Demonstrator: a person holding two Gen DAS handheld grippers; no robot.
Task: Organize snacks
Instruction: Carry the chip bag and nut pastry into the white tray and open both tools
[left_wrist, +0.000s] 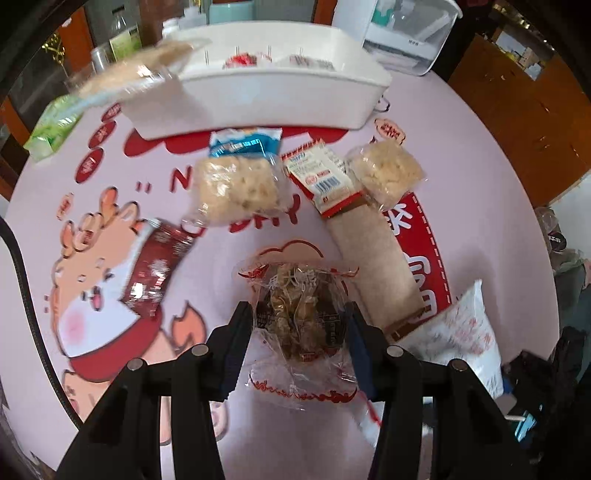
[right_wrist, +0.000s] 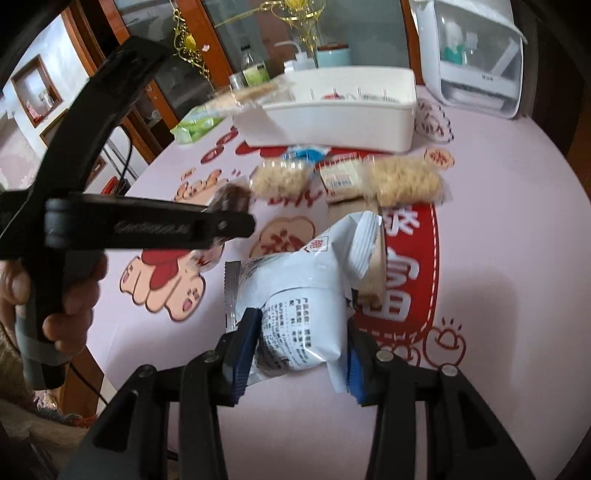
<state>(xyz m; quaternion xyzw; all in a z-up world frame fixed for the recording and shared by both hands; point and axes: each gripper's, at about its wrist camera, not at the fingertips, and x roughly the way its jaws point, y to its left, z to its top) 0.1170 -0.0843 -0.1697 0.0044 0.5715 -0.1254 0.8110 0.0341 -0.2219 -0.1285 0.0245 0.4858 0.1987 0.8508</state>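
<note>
The tabletop (left_wrist: 480, 155) is round, covered in a pink cloth with red and cartoon prints. At its far side stands a white bin (left_wrist: 258, 92) with dividers; a few small packets lie inside it, too blurred to identify. Behind it, right, sits a clear-lidded white appliance (left_wrist: 410, 33). A green pack (left_wrist: 51, 129) lies at the far left edge.

Between the bin and my claws lie loose snacks: a long beige bar (left_wrist: 373, 254), a blue-topped puffed-rice cake (left_wrist: 236, 184), a red-and-white packet (left_wrist: 321, 177) touching the bar's far end, a smaller puffed-rice cake (left_wrist: 388, 173) beside it, and a dark red packet (left_wrist: 155, 266) to the left.

My left claw (left_wrist: 299, 332) points steeply down and grips a clear-wrapped brown snack (left_wrist: 295, 314) by both pads. My right claw (right_wrist: 303, 339) is clamped on a white pouch (right_wrist: 306, 295), angled down. My left hand (right_wrist: 62, 295) wraps that tool's handle at the left of the right view.
</note>
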